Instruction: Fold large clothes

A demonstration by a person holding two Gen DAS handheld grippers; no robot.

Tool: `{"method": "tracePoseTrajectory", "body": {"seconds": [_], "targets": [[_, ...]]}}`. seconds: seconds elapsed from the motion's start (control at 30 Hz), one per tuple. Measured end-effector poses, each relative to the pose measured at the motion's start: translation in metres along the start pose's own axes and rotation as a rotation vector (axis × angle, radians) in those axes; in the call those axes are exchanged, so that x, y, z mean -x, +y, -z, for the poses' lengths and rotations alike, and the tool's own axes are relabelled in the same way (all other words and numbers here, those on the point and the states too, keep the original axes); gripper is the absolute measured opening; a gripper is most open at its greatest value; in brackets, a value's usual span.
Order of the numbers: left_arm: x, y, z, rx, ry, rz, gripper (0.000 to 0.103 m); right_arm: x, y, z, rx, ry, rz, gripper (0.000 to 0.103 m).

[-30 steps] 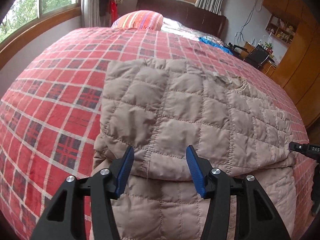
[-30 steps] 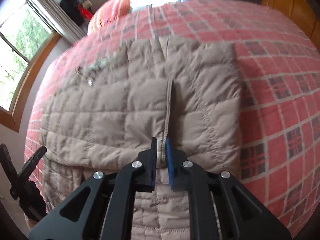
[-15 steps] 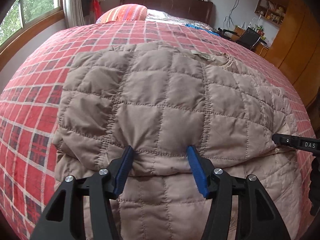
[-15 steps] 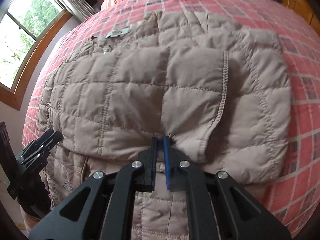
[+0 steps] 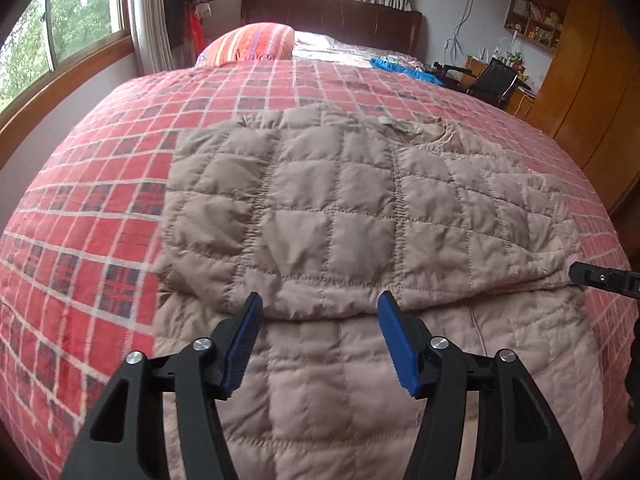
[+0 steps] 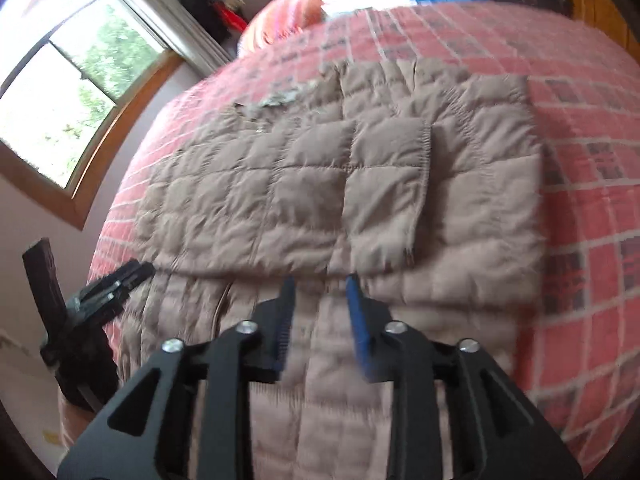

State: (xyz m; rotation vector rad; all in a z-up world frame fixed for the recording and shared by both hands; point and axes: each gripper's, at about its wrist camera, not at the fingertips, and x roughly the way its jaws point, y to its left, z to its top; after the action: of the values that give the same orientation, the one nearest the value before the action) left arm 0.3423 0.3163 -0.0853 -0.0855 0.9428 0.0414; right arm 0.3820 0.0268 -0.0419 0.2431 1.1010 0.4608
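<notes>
A beige quilted jacket [image 5: 340, 216] lies on the red plaid bedspread [image 5: 100, 208], its upper layer folded over toward me so a folded edge runs across just ahead of both grippers. My left gripper [image 5: 318, 308] is open, hovering over the lower layer just short of that edge, nothing between its blue pads. My right gripper [image 6: 320, 286] is open too, close to the same edge of the jacket [image 6: 320, 184], empty. Each view shows the other gripper's black tip at its side: the right one [image 5: 600, 278], the left one [image 6: 108, 284].
A striped pillow [image 5: 256, 42] and dark wooden headboard [image 5: 332, 10] stand at the far end of the bed. Windows [image 5: 60, 28] line the left wall, a wooden wardrobe [image 5: 588, 80] the right. A blue cloth [image 5: 400, 68] lies near the pillows.
My right gripper has opened and let go of the jacket's edge, leaving the flap folded flat. Both grippers have drawn back slightly from the fold. The left stayed open.
</notes>
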Motion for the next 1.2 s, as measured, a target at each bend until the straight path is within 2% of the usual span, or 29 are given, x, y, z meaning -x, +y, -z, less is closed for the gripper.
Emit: {"method": "tracePoseTrajectory", "body": {"seconds": [0.07, 0.2, 0.27, 0.37, 0.47, 0.53, 0.8, 0.97, 1.2], "targets": [[0.033, 0.012, 0.016, -0.017, -0.034, -0.011, 0.073, 0.025, 0.000, 0.025, 0.035, -0.021, -0.001, 0.040], [0.082, 0.036, 0.058, -0.029, -0.055, -0.031, 0.078, 0.061, -0.018, 0.094, 0.062, -0.009, 0.016, 0.040], [0.103, 0.048, 0.085, -0.039, -0.060, -0.074, 0.078, 0.073, -0.028, 0.126, 0.063, -0.008, 0.019, 0.040], [0.126, 0.066, 0.122, -0.021, -0.059, -0.114, 0.081, 0.092, -0.044, 0.166, 0.043, -0.014, 0.022, 0.050], [0.140, 0.082, 0.156, 0.011, -0.043, -0.133, 0.083, 0.107, -0.054, 0.194, 0.026, -0.022, 0.051, 0.051], [0.144, 0.089, 0.175, 0.027, -0.032, -0.143, 0.084, 0.114, -0.061, 0.212, 0.012, -0.020, 0.041, 0.052], [0.141, 0.105, 0.220, 0.106, 0.013, -0.072, 0.084, 0.118, -0.081, 0.241, -0.053, -0.007, -0.003, 0.053], [0.137, 0.106, 0.231, 0.151, 0.028, 0.037, 0.084, 0.108, -0.086, 0.245, -0.072, 0.016, -0.036, 0.053], [0.120, 0.100, 0.235, 0.163, 0.076, 0.095, 0.083, 0.091, -0.083, 0.249, -0.063, 0.049, -0.037, 0.054]]}}
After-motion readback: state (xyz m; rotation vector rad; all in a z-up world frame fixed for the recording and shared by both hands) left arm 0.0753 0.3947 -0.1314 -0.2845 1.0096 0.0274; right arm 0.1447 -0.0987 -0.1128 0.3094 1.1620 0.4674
